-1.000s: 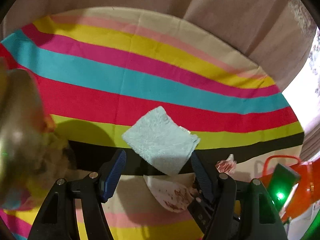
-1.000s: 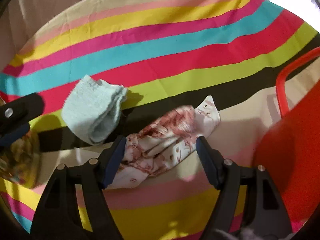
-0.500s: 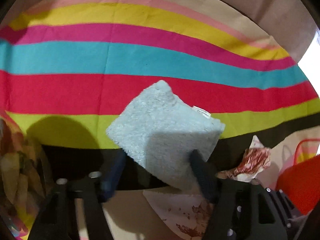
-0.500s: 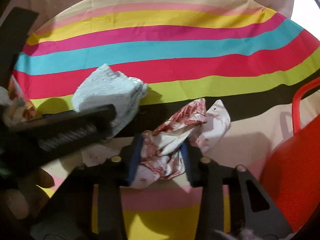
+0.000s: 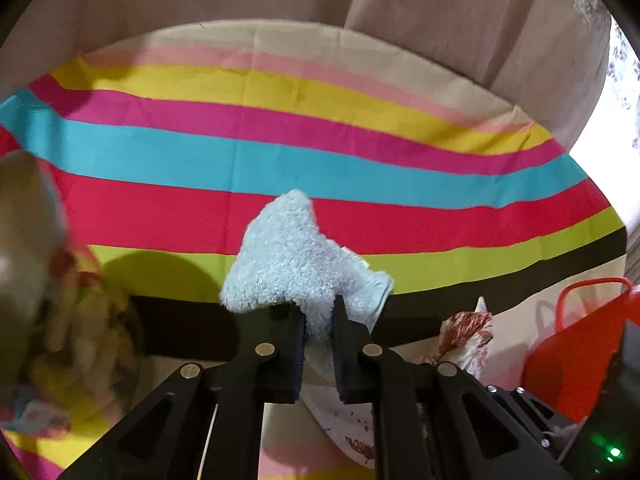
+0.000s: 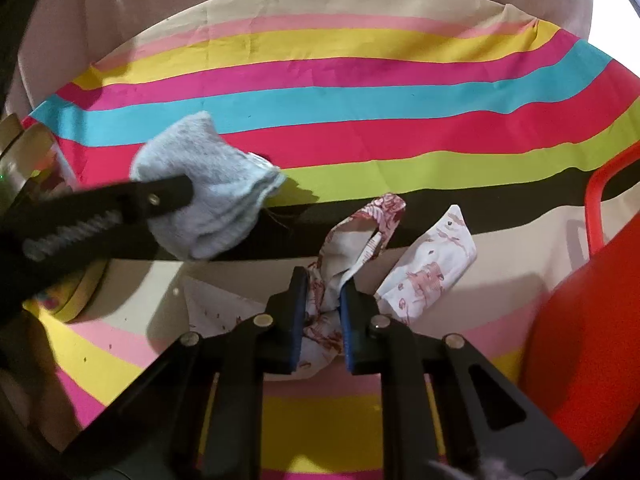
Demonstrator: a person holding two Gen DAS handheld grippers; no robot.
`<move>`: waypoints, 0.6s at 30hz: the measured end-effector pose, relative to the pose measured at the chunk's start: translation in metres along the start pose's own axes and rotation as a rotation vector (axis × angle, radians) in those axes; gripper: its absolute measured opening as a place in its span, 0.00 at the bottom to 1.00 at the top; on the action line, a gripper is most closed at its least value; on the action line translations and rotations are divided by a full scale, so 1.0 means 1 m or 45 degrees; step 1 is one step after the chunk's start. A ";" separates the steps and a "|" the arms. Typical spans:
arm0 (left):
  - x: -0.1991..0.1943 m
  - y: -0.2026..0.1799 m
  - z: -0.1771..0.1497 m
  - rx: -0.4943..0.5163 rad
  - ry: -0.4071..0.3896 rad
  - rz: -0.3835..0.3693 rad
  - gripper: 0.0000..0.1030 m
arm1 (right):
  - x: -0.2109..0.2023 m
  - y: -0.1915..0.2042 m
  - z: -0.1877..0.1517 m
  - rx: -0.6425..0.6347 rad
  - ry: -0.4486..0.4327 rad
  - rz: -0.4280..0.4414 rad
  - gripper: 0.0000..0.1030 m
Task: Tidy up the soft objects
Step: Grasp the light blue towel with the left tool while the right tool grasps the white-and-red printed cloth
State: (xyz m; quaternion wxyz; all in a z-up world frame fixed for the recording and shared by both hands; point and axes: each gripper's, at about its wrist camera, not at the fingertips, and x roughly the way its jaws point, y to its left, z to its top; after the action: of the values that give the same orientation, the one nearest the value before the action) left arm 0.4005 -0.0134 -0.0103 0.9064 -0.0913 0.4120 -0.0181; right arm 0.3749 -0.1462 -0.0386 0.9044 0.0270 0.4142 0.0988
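Blue towel [image 5: 296, 264] now pinched, printed cloth [image 6: 332, 280] too

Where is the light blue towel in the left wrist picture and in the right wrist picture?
Left wrist: the towel sits at centre, pinched in the left gripper.
Right wrist: the towel is at left of centre, with the left gripper's black finger across it.
Shared landmark: the red basket at the right edge of both views.
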 end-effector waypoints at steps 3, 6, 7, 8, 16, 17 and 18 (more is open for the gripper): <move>-0.027 0.002 -0.003 -0.016 -0.040 -0.005 0.12 | -0.015 0.002 -0.003 -0.008 -0.005 0.014 0.17; -0.049 -0.003 -0.005 -0.019 -0.074 -0.017 0.12 | -0.033 0.009 -0.006 -0.037 -0.016 0.035 0.17; -0.053 -0.004 -0.005 -0.019 -0.084 -0.021 0.12 | -0.039 0.011 -0.007 -0.040 -0.016 0.044 0.17; -0.061 -0.006 -0.007 -0.018 -0.095 -0.022 0.12 | -0.047 0.013 -0.009 -0.045 -0.019 0.051 0.17; -0.117 -0.009 -0.046 -0.033 -0.146 -0.035 0.12 | -0.103 0.015 -0.028 -0.083 -0.058 0.068 0.17; -0.122 -0.009 -0.051 -0.036 -0.148 -0.037 0.12 | -0.109 0.014 -0.030 -0.086 -0.064 0.065 0.17; -0.127 -0.009 -0.056 -0.039 -0.150 -0.042 0.12 | -0.118 0.012 -0.035 -0.088 -0.068 0.063 0.17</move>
State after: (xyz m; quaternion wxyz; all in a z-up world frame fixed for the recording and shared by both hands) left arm 0.2749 -0.0170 0.0498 0.9272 -0.1128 0.3567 -0.0212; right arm 0.2711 -0.1593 0.0281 0.9128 0.0085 0.3854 0.1346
